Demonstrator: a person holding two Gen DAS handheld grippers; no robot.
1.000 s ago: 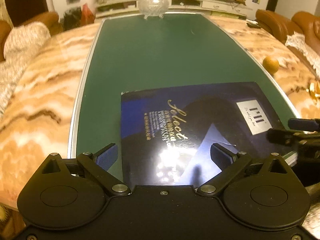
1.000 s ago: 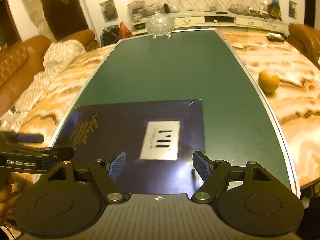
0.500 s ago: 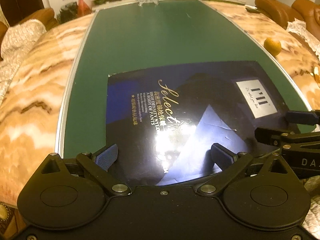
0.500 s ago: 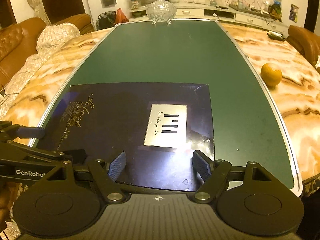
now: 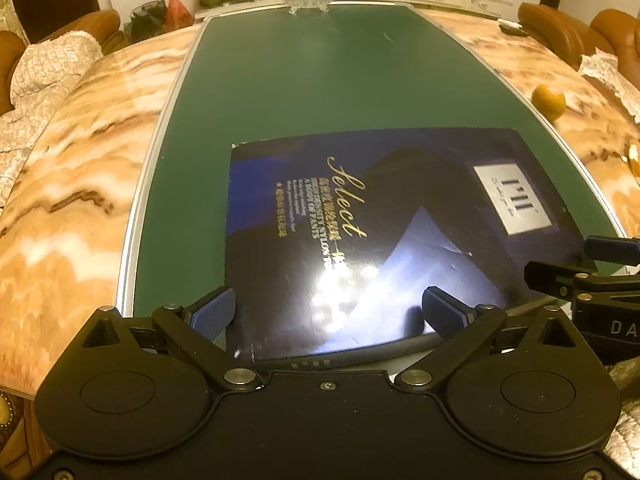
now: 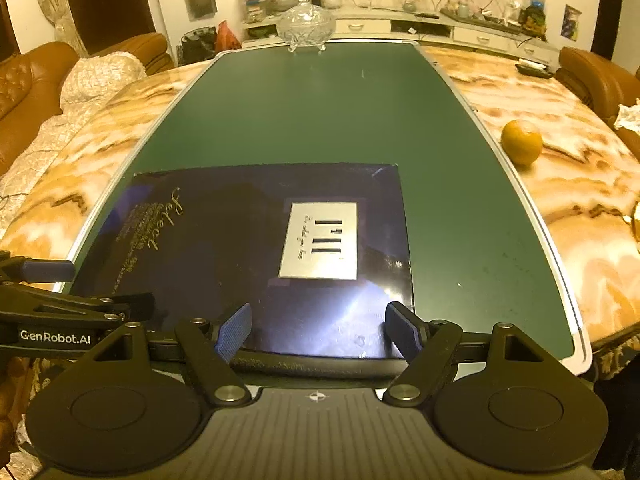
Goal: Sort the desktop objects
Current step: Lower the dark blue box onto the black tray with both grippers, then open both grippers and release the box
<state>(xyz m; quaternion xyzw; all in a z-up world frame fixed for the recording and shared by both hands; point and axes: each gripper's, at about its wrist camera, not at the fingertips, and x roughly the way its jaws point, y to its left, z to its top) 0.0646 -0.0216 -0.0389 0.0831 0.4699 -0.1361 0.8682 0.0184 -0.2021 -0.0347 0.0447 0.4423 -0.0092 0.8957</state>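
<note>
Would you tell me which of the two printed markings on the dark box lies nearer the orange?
The silver label with black bars; the gold "Select" script sits at the box's opposite end, farther from the orange.

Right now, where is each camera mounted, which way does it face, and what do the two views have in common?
Left wrist: sits on the left tongs, looking forward and down over the dark blue box on the green table inlay; its own blue pads stand apart, and the right tongs enter at the right edge.
Right wrist: sits on the right tongs, facing the same way; the left tongs enter at the left edge.
Shared: the box, the glass bowl, the orange.
</note>
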